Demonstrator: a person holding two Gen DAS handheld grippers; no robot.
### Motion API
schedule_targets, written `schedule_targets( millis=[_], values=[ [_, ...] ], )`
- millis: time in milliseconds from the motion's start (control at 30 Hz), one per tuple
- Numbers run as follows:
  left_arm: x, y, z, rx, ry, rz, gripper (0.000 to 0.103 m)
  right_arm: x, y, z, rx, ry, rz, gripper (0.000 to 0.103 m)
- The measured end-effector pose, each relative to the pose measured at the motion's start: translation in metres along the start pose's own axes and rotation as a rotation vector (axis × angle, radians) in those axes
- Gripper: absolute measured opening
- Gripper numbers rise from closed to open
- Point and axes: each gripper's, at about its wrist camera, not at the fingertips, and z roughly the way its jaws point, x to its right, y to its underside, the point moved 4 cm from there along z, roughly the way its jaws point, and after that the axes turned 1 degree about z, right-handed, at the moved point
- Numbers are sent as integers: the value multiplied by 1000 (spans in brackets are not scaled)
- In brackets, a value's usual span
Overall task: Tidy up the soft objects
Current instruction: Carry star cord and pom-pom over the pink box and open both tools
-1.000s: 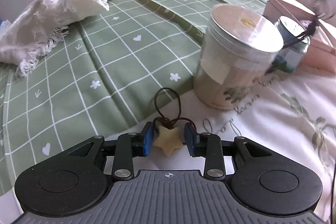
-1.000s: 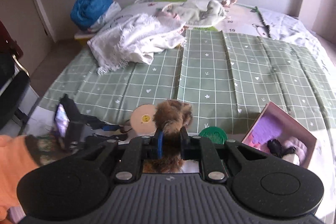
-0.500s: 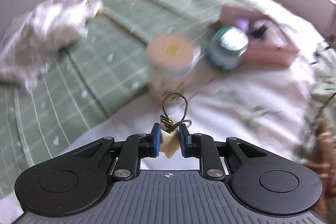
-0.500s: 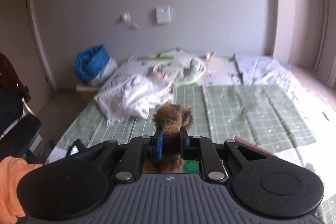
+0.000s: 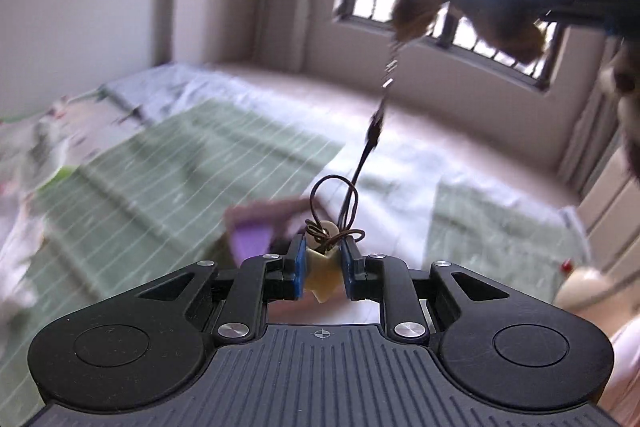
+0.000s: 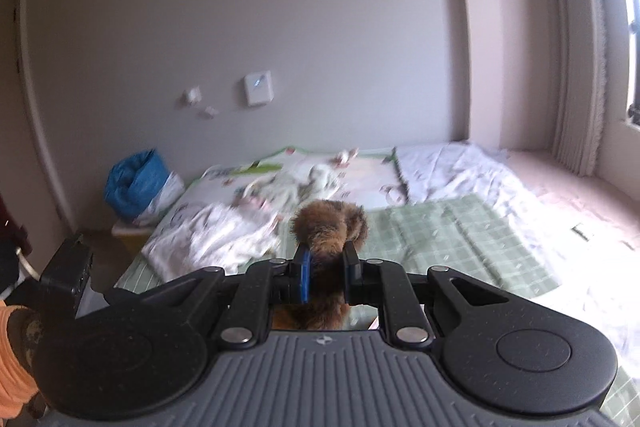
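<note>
the left gripper (image 5: pixel 323 273) has its blue-padded fingers (image 5: pixel 299 273) pressed on both sides of a pale star charm (image 5: pixel 322 277), after closing in on it within the last second. a brown cord loop (image 5: pixel 334 199) rises just ahead of the fingertips, and a thin dark cord with a beaded chain (image 5: pixel 374 131) runs up and away from it to a brown furry pompom (image 5: pixel 466 5). that pompom sits pinched between the fingers of the right gripper (image 6: pixel 325 277), which are drawn nearly together on the fur, its tuft bulging forward past the fingertips. below and beyond the left fingers lies a bed (image 5: pixel 400 163) with a green checked blanket (image 5: pixel 172 167) and a blurred pink box (image 5: pixel 260 227). ahead of the right fingers, crumpled white cloth (image 6: pixel 216 235) lies on the bed; a blue bag (image 6: pixel 136 183) stands far off to the left.
</note>
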Motion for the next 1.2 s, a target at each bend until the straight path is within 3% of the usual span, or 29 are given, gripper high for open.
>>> schedule_targets(
  millis=[100,300,367,433,467,567,733,867,933,1033,1100,1200],
  values=[
    [3,-25,41,16,0,13,21,19,-12,10,32,19,12,14],
    [-30,-34,147,-12,53,-141,22,68,-4,79,-33,60,87,15],
    [-50,-15,191,-68,33,-188,22,89,13,109,-53,66,113,25],
    [-67,10,221,-80,-12,-256,22,107,39,138,-54,93,133,53],
    [-75,24,234,-72,-25,-297,22,118,55,154,-74,119,152,59],
    [-90,53,253,-49,-14,-355,22,151,109,196,-158,129,255,60],
    [-87,77,256,22,-20,-271,22,176,177,212,-154,195,324,60],
    [-55,108,221,86,-40,-165,22,165,204,207,-137,270,212,62],
    [-32,134,194,100,-49,-87,22,157,221,198,-145,269,156,73],
    [-6,180,173,100,-94,11,23,145,265,181,-224,266,25,76],
    [9,209,170,80,-120,50,24,137,306,180,-321,262,-68,76],
    [17,236,179,36,-153,45,24,134,359,182,-414,268,-104,76]
  ],
)
